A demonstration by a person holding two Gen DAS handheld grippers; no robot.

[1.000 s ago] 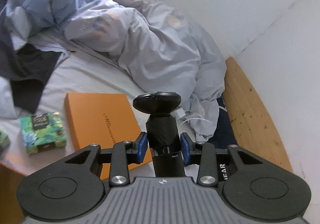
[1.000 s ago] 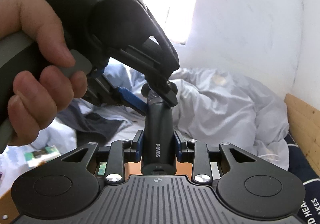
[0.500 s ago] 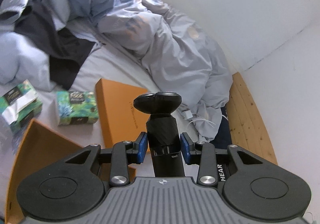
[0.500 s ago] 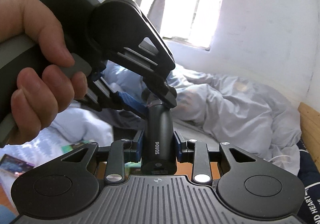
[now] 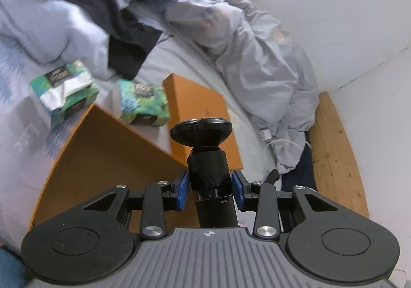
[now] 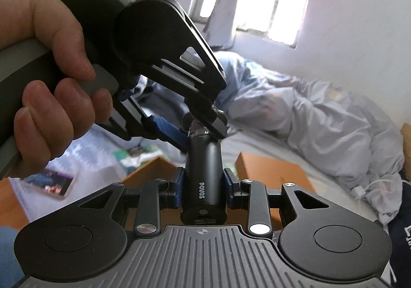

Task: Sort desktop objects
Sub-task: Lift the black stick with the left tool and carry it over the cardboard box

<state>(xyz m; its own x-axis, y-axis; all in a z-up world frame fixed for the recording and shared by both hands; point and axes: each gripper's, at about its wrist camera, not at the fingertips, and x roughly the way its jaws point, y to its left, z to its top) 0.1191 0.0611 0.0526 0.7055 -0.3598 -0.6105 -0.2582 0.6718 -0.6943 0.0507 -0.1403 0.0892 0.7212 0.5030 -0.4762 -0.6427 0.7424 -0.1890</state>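
A black electric shaver [image 5: 207, 159] is held in the air by both grippers. My left gripper [image 5: 210, 191] is shut on its upper body just below the round head [image 5: 201, 131]. My right gripper [image 6: 203, 189] is shut on its lower handle [image 6: 203, 175], marked POVOS. In the right wrist view the left gripper [image 6: 179, 131] and the hand holding it come in from the upper left and clamp the shaver's top end. Below lies the corner of an orange-brown desk [image 5: 102, 154].
An orange flat box [image 5: 200, 113] and two green patterned boxes [image 5: 143, 105] [image 5: 64, 87] lie on the bed by the desk. A phone [image 6: 51, 184] lies at left. Rumpled grey bedding [image 5: 257, 39], dark clothes [image 5: 123, 28], a white cable [image 5: 280, 139] and a wooden bed frame [image 5: 334, 154].
Both grippers, still clamped on the shaver, have swung so that the view shifted right to left: the desk corner and a second green box have come into sight and the orange box moved up.
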